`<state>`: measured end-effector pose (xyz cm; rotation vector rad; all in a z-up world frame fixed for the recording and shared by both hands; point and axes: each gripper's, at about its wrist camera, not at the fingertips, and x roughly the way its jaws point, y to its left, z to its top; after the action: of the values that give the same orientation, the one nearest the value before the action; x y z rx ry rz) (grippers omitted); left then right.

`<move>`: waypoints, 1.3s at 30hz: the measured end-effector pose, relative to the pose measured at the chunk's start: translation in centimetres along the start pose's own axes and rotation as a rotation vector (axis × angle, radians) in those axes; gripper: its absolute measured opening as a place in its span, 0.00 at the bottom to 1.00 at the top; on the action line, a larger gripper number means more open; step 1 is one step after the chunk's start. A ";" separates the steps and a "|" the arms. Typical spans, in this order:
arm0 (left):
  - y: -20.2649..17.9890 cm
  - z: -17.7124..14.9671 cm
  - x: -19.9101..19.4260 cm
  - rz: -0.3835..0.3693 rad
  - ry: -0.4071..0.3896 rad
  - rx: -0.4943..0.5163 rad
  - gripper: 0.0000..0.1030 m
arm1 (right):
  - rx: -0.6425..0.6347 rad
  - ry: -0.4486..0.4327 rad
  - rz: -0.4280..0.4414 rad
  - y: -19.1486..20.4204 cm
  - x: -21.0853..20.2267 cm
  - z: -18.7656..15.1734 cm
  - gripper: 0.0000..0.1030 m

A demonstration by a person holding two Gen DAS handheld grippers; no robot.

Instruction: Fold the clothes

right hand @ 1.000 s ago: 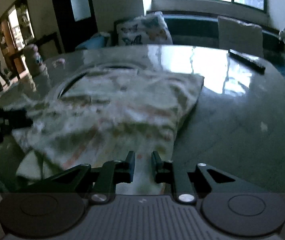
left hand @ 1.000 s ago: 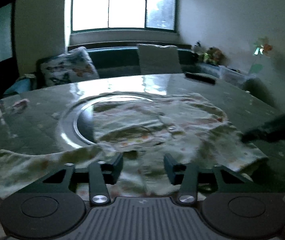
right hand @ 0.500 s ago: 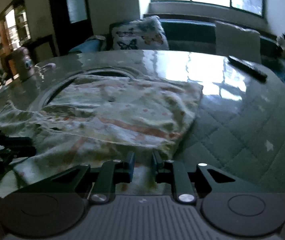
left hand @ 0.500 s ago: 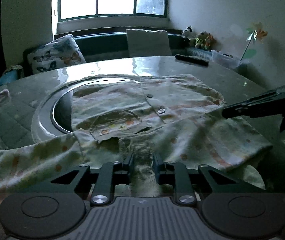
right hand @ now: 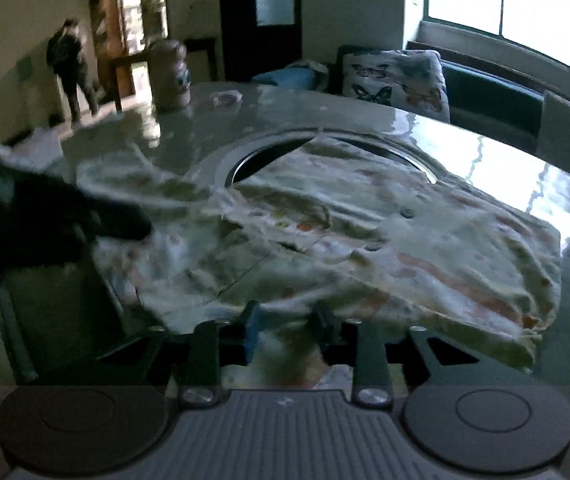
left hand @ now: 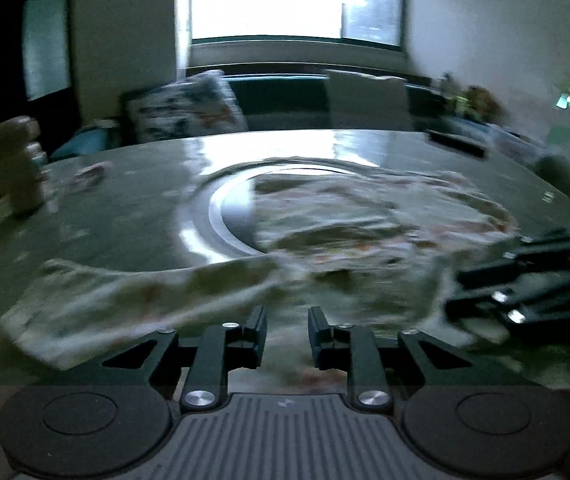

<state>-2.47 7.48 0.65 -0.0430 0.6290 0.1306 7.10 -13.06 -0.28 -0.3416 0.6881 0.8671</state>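
Note:
A pale floral baby garment point(left hand: 365, 232) with buttons lies spread over the round glossy table point(left hand: 125, 208) and partly over its inset metal ring point(left hand: 205, 220). One sleeve point(left hand: 125, 300) stretches out to the left. My left gripper point(left hand: 287, 332) is at the garment's near edge; its jaws are opening, with cloth lying in the gap. My right gripper point(right hand: 287, 320) is at the near hem point(right hand: 365, 240), its jaws also opening over cloth. Each gripper shows in the other's view: the right one point(left hand: 517, 280) close by at the right, the left one point(right hand: 117, 224) as a dark blur at the left.
A jar point(right hand: 169, 76) and a small crumpled item point(right hand: 225, 98) stand at the table's far left. A dark remote point(left hand: 457, 144) lies at the far right. Behind the table a sofa carries a butterfly cushion point(right hand: 397, 76). A person point(right hand: 71, 68) stands by the doorway.
Both grippers were shut on the garment's near edge half a second ago and now have wider gaps. The right gripper has moved left, close to the left one. Both views are motion-blurred.

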 end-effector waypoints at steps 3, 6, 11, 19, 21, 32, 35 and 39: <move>2.8 -0.1 -0.5 0.104 -0.009 -0.065 0.38 | -0.043 -0.019 -0.010 0.9 -0.6 0.1 0.31; 5.6 -0.2 -0.5 0.220 -0.004 -0.121 0.39 | -0.061 -0.032 0.012 1.4 -1.2 0.2 0.32; 10.3 -0.2 -0.2 0.401 0.000 -0.222 0.46 | -0.088 -0.016 0.015 2.1 -0.7 -0.4 0.33; 15.5 -0.4 1.1 0.529 0.022 -0.347 0.48 | -0.052 -0.032 0.028 1.6 -1.8 -0.3 0.33; 15.8 -0.5 1.3 0.513 0.028 -0.359 0.47 | -0.042 -0.033 0.026 1.5 -2.0 -0.4 0.33; 13.9 0.4 0.1 0.377 -0.035 -0.386 0.07 | 0.031 -0.051 0.009 0.3 -3.3 -0.6 0.34; 11.1 1.6 -1.4 0.274 -0.087 -0.363 0.07 | 0.067 -0.056 0.007 -0.3 -3.7 -0.7 0.34; 6.5 3.1 -3.2 0.093 -0.137 -0.318 0.06 | 0.123 -0.062 -0.007 -1.5 -4.2 -0.8 0.34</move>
<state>-4.14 13.83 5.07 -0.3100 0.4687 0.3201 6.01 -16.87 1.98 -0.2064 0.6788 0.8216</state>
